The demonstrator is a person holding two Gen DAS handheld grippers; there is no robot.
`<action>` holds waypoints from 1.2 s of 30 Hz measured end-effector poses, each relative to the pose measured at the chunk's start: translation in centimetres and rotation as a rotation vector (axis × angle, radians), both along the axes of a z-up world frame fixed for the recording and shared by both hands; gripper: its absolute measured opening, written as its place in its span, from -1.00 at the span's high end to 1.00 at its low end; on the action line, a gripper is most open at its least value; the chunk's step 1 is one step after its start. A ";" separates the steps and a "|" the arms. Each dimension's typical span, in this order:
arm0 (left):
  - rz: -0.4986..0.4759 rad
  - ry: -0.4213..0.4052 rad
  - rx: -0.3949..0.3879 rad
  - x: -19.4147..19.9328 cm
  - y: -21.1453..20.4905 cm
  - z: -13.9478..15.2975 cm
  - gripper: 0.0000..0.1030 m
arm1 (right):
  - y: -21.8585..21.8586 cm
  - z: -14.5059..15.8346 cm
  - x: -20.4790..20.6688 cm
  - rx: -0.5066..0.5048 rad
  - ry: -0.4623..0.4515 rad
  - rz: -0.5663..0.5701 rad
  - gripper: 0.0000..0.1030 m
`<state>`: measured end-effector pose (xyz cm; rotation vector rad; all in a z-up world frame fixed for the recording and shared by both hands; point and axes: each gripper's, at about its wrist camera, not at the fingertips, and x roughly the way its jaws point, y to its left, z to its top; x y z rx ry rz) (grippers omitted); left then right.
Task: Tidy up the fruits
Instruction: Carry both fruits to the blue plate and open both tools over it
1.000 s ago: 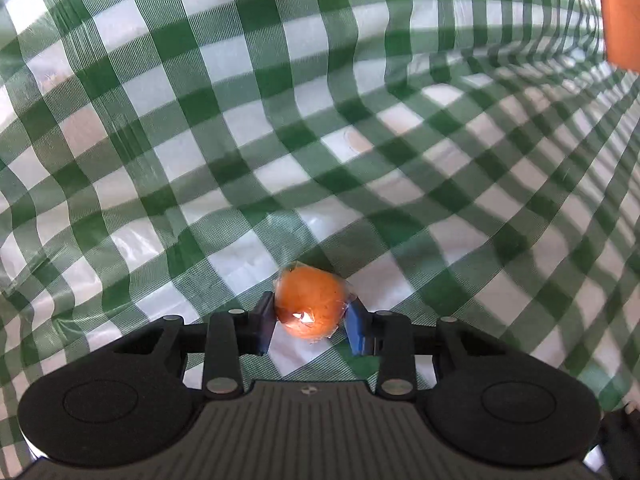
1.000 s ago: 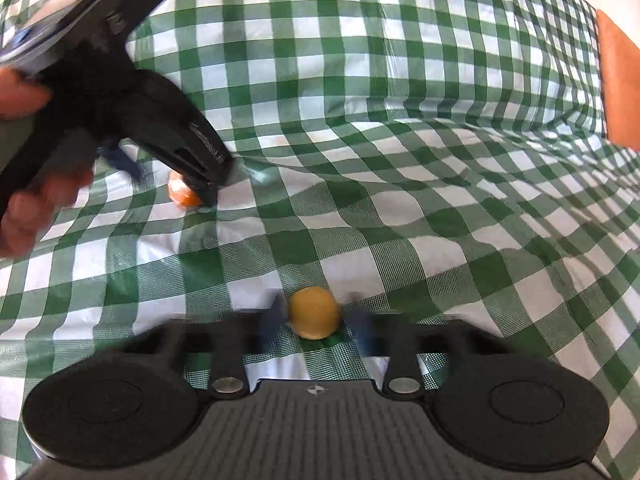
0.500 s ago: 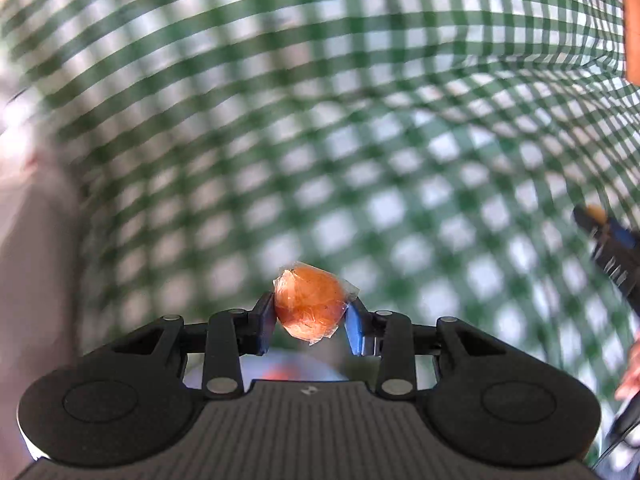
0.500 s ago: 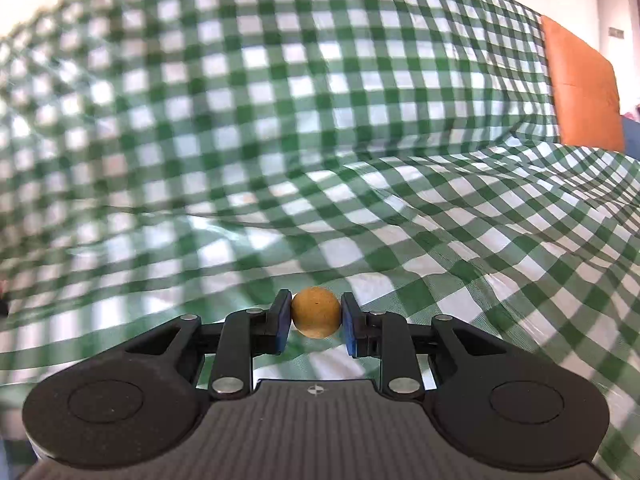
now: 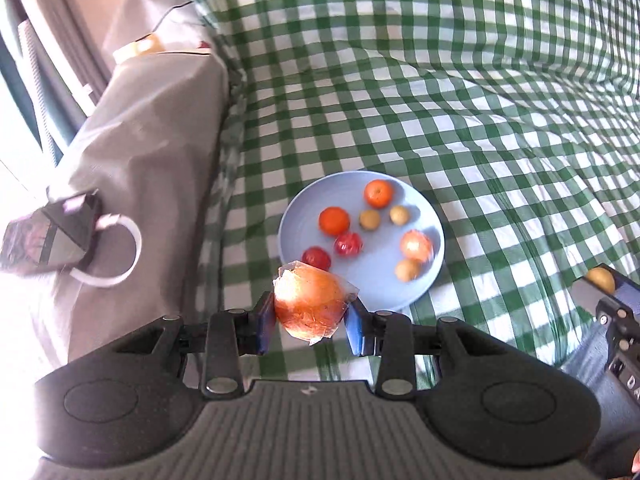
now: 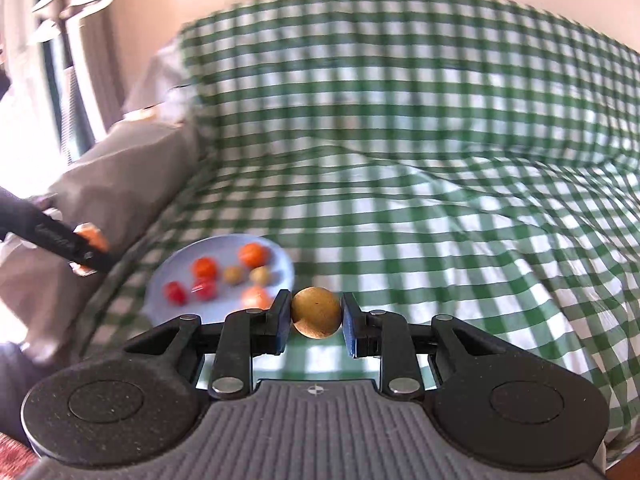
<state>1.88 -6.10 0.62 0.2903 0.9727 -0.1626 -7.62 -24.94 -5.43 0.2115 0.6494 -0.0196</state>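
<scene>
Both tongs are clamped on fruit: left gripper (image 5: 310, 320) on a plastic-wrapped orange fruit (image 5: 310, 306), right gripper (image 6: 316, 322) on a small round yellow-brown fruit (image 6: 316, 312). At frame centre lies the pale blue round plate (image 5: 400, 292). No writing is readable.

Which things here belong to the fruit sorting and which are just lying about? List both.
Job: wrapped orange fruit in left gripper; small brown fruit in right gripper; blue plate holding fruit.

Lying about: grey cover; checked cloth.

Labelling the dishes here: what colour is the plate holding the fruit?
Light blue plate, clearest in the left wrist view.
</scene>
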 end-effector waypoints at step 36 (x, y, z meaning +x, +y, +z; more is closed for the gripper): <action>0.052 0.017 -0.047 -2.7 3.6 -0.3 0.21 | 7.7 3.0 -2.3 -0.112 0.067 0.146 0.47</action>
